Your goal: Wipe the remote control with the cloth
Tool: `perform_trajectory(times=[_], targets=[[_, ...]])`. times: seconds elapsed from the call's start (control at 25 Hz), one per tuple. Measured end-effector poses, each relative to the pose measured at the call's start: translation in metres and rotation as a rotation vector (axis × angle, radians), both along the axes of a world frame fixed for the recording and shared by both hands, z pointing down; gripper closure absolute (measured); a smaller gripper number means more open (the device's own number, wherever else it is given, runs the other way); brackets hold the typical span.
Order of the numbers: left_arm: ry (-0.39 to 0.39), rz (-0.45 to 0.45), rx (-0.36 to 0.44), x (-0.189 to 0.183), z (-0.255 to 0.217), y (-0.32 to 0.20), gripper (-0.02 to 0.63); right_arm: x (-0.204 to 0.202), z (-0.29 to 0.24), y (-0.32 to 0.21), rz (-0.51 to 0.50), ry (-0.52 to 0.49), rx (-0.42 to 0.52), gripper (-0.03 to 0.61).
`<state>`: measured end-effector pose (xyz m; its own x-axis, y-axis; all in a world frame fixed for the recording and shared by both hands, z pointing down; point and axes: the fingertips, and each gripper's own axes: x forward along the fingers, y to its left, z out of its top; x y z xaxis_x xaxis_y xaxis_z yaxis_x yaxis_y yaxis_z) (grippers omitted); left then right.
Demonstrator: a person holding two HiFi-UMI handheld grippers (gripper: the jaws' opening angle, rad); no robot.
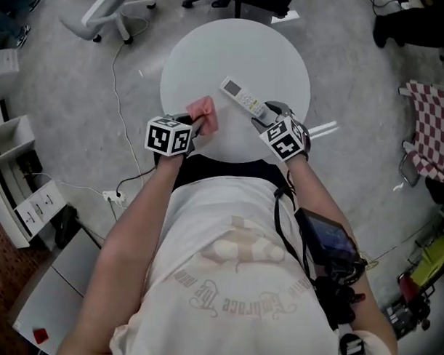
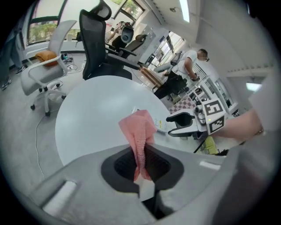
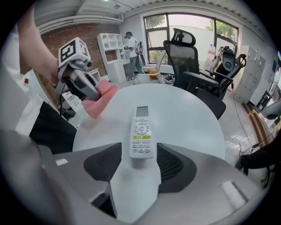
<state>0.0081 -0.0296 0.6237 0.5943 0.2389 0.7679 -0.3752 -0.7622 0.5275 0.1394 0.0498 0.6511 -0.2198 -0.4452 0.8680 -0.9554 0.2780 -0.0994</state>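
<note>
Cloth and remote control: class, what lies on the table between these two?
Nothing. Only bare white table separates the cloth from the remote control. The head view shows this most clearly.

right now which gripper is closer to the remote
Right. The right gripper has its open fingers either side of the remote, at its near end. The left gripper, shut on the pink cloth, is off to the remote's left, apart from it.

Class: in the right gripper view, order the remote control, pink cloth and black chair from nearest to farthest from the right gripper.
1. remote control: centre, between the jaws.
2. pink cloth: farther out, on the left.
3. black chair: far back, right of centre.
</note>
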Motion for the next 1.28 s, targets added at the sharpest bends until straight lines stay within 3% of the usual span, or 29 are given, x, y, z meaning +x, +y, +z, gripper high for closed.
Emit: perform_trajectory(times=[0.32, 0.8, 1.12, 1.28], targets=[[0.134, -0.211, -0.032, -0.011, -0.031, 0.022, 0.595, 0.013, 0.009, -0.014, 0.017, -0.003, -0.145, 0.271], [0.170, -0.433, -0.049, -0.079, -0.030, 0.010, 0.594, -0.003, 0.030, -0.037, -0.111, 0.172, -0.359, 0.310], [0.175, -0.465, -0.047, -0.093, -0.033, 0.016, 0.595, -0.011, 0.034, -0.040, -0.131, 0.268, -0.373, 0.318], [0.175, -0.450, -0.050, -0.094, -0.035, 0.019, 0.594, -0.012, 0.032, -0.033, -0.098, 0.236, -0.350, 0.324]])
